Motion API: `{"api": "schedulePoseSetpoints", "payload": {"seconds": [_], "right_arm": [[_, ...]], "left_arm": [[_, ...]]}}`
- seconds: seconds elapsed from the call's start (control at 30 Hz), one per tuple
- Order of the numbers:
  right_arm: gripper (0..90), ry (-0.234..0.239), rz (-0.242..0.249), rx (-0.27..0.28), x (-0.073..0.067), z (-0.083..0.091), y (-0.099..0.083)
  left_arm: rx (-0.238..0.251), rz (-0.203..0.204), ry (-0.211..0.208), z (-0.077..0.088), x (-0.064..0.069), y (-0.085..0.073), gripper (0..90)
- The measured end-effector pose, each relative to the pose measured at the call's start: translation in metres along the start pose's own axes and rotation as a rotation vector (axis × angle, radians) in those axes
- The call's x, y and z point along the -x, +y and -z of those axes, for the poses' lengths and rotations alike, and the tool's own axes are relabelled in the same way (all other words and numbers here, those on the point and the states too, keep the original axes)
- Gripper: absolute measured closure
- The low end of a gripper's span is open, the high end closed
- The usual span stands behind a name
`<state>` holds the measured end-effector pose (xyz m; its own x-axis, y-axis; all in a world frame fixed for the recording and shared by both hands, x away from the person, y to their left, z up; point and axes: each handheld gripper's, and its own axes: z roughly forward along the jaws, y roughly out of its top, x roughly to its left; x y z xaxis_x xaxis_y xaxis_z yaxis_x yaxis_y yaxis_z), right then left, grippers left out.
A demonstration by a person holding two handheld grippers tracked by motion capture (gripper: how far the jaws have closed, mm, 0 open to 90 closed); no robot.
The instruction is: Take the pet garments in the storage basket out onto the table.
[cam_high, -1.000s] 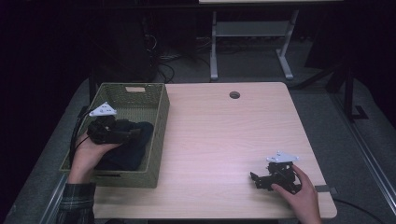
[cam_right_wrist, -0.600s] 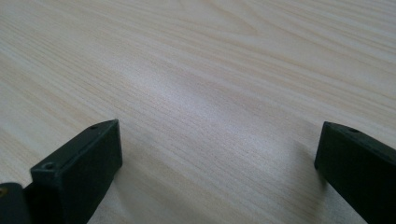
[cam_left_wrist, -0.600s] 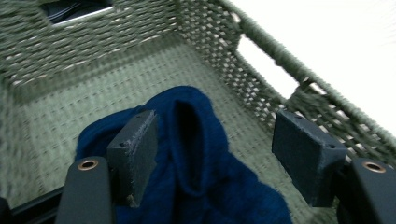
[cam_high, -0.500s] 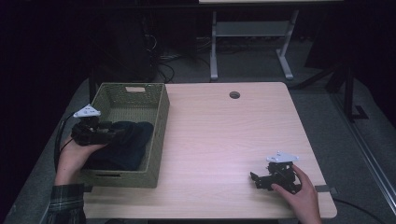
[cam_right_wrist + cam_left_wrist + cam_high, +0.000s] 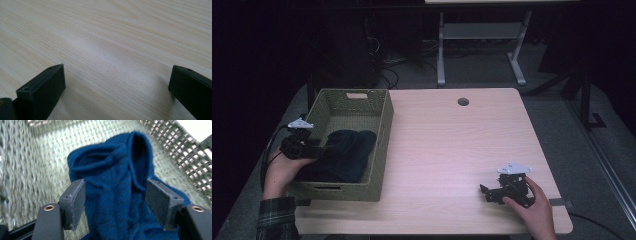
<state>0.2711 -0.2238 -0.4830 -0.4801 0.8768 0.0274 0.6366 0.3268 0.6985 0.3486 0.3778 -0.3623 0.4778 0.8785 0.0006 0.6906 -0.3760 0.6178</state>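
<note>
A green woven rectangular basket point(image 5: 382, 145) stands on the left part of the light wooden tabletop point(image 5: 452, 150). Inside it lies a crumpled dark blue knitted cloth point(image 5: 344, 152), toward the near end of the basket. The left gripper point(image 5: 319, 150) is held at the left wall of the basket and reaches over it. In the left gripper view its fingers point(image 5: 73, 203) stand wide apart on both sides of a raised fold of the cloth, and they do not press it. The right gripper point(image 5: 484, 191) rests low on the tabletop near the right front corner, well apart from the basket. Its fingers point(image 5: 42, 88) are also spread wide, with only bare wood between them.
</note>
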Motion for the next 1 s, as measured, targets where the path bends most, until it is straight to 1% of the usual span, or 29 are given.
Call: {"api": "schedulePoseSetpoints", "payload": {"seconds": [0.07, 0.1, 0.17, 0.33, 0.43, 0.53, 0.57, 0.6, 0.7, 0.8, 0.87, 0.9, 0.93, 1.0], "right_arm": [[0.4, 0.0, 0.0, 0.0, 0.0, 0.0, 0.0], [0.5, 0.0, 0.0, 0.0, 0.0, 0.0, 0.0], [0.5, 0.0, 0.0, 0.0, 0.0, 0.0, 0.0], [0.5, -0.001, 0.0, 0.0, 0.0, 0.0, 0.0], [0.4, 0.0, 0.0, 0.0, 0.0, 0.0, 0.0], [0.5, -0.001, 0.0, 0.0, 0.0, 0.0, 0.0], [0.5, -0.001, 0.0, 0.0, 0.0, 0.0, 0.0], [0.4, 0.0, 0.0, 0.0, 0.0, 0.0, 0.0], [0.4, 0.0, 0.0, 0.0, 0.0, 0.0, 0.0], [0.4, 0.0, 0.0, 0.0, 0.0, 0.0, 0.0], [0.4, 0.0, 0.0, 0.0, 0.0, 0.0, 0.0], [0.4, 0.0, 0.0, 0.0, 0.0, 0.0, 0.0], [0.4, 0.0, 0.0, 0.0, 0.0, 0.0, 0.0], [0.4, 0.0, 0.0, 0.0, 0.0, 0.0, 0.0]], "left_arm": [[-0.032, 0.006, 0.002, -0.003, -0.002, -0.001, 33.0], [-0.034, 0.017, -0.003, -0.003, -0.002, -0.001, 33.1], [-0.044, 0.007, -0.001, -0.004, -0.002, -0.001, 34.2], [-0.08, -0.001, 0.001, -0.008, 0.0, 0.0, 37.1], [-0.103, -0.004, 0.002, -0.01, 0.001, 0.001, 41.0], [-0.13, -0.017, 0.0, -0.012, 0.001, 0.002, 46.0], [-0.139, -0.018, 0.011, -0.014, 0.001, 0.002, 46.7], [-0.148, -0.022, 0.015, -0.014, 0.001, 0.002, 48.7], [-0.172, -0.031, 0.01, -0.017, 0.002, 0.003, 55.1], [-0.186, -0.024, 0.013, -0.018, 0.002, 0.003, 65.0], [-0.185, -0.019, 0.017, -0.018, 0.002, 0.003, 72.7], [-0.184, -0.018, 0.017, -0.018, 0.001, 0.003, 75.0], [-0.181, -0.02, 0.015, -0.017, 0.001, 0.003, 77.2], [-0.154, -0.003, 0.006, -0.015, 0.0, 0.004, 78.7]]}}
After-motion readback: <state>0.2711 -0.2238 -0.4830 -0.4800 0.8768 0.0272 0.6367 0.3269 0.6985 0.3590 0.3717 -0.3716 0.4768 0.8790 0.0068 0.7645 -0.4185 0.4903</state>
